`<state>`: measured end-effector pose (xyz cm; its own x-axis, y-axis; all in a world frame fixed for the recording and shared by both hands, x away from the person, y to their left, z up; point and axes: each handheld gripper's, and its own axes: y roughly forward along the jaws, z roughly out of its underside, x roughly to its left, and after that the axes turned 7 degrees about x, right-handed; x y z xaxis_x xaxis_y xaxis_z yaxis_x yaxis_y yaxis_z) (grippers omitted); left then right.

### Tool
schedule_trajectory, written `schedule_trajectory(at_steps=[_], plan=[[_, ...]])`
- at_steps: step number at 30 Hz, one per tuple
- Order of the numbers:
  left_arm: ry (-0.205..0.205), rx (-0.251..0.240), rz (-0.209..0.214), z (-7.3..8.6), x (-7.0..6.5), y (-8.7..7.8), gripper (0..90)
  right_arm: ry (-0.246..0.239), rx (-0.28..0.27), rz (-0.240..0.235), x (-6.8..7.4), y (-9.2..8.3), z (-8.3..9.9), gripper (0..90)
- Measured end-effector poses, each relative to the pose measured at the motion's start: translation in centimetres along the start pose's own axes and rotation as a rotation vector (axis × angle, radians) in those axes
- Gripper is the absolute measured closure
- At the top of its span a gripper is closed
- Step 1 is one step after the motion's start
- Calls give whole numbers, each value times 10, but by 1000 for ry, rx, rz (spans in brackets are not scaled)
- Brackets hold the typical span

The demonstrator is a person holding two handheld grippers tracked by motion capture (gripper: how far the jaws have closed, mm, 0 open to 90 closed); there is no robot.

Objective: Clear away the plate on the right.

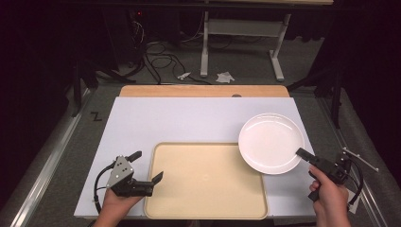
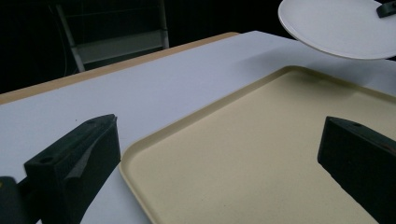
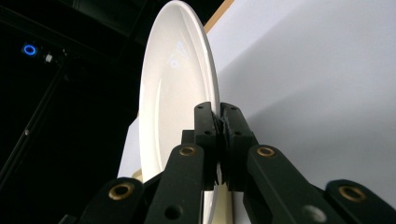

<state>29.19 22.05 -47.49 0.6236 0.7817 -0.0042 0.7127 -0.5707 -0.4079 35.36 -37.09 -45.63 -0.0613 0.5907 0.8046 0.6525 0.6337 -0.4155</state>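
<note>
From the high view, I hold a round white ceramic plate [image 1: 271, 143] by its near right rim in my right gripper [image 1: 302, 153], jaws clenched on the edge. The plate overlaps the far right corner of the rectangular beige plastic tray [image 1: 206, 189], which sits bare on the white bench [image 1: 189, 120]. I judge the job as partly done: the plate is gripped and lifted, but not yet set down on the tray. My right hand [image 1: 328, 194] comes in low, right of the tray, the gripper pointing forward and left. My left gripper [image 1: 146, 166] rests at the tray's near left corner, jaws released and holding nothing.

In the left gripper view, the spread jaws straddle the tray's corner, one outside the rim, one over it. The plate [image 2: 338, 28] hangs clear above the tray's [image 2: 261, 154] far side.

In the right gripper view, the jaws pinch the plate's [image 3: 173, 93] rim tightly; the camera is rolled, so the plate looks edge-on against the bench [image 3: 317, 84].
</note>
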Motion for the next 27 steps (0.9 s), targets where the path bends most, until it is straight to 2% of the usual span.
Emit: schedule_trajectory(at_steps=[4,5,15,20,27], plan=[[-1,1,0,0,0,0,2,-9,16,-1,6,8,-1,890],[0,0,1,0,0,0,2,-15,23,-8,11,14,-1,890],[2,-2,0,0,1,-2,2,-28,60,-54,25,39,4,890],[9,-1,0,0,0,-1,2,-39,83,-62,29,45,8,890],[16,4,4,-1,-2,0,2,-26,115,-83,28,54,20,889]])
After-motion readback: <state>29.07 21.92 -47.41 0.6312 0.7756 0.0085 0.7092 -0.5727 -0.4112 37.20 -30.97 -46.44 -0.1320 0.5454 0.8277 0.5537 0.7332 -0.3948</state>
